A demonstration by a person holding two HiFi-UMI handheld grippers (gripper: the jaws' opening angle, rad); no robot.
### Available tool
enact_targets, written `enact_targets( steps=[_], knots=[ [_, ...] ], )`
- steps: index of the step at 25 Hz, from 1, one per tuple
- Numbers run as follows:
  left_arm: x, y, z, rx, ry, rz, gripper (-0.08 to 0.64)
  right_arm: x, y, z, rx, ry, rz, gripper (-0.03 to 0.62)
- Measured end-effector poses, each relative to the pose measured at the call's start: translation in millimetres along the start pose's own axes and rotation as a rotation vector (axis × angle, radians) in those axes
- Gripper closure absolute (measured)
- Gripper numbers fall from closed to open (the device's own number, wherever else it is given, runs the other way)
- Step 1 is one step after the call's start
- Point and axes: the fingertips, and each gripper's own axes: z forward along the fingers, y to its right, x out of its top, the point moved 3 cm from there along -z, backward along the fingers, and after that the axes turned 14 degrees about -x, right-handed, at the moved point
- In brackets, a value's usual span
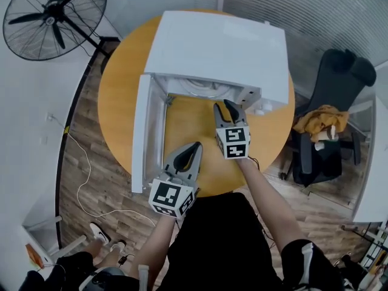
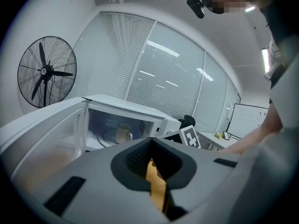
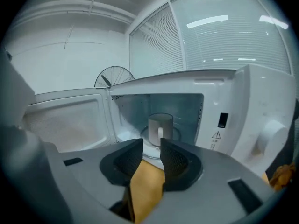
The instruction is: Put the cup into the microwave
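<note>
The white microwave stands on the round orange table with its door swung fully open to the left. A pale cup stands upright on the glass turntable inside the cavity, handle toward me; the left gripper view also shows the cup. In the head view the microwave's top hides it. My right gripper hovers just in front of the cavity mouth, open, with nothing between its jaws. My left gripper hangs over the table nearer me, beside the door, its jaws together and empty.
A standing fan is at the far left. A black office chair with a yellow cloth on it stands to the right of the table. A white cable trails over the wooden floor on the left. The microwave's control panel sits right of the cavity.
</note>
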Motion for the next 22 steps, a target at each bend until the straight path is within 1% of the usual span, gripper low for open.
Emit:
enact_targets(
  steps=[6,10,13,17,22],
  knots=[
    [0,33,-8,0.006,0.006,0.016,0.565,-11,4,-48,0.032,-0.002,-0.029,0.516],
    [1,58,-19,0.028,0.026,0.035,0.565,-13,8,-84,0.05,0.014,-0.024,0.538],
    [0,78,-28,0.036,0.042,0.04,0.565,-17,11,-112,0.073,0.007,-0.009,0.55],
    [-4,102,-43,0.065,0.072,0.041,0.565,-21,16,-152,0.08,0.03,0.004,0.565],
    [-13,134,-52,0.064,0.067,0.049,0.565,-24,23,-200,0.095,0.051,-0.005,0.577]
  ],
)
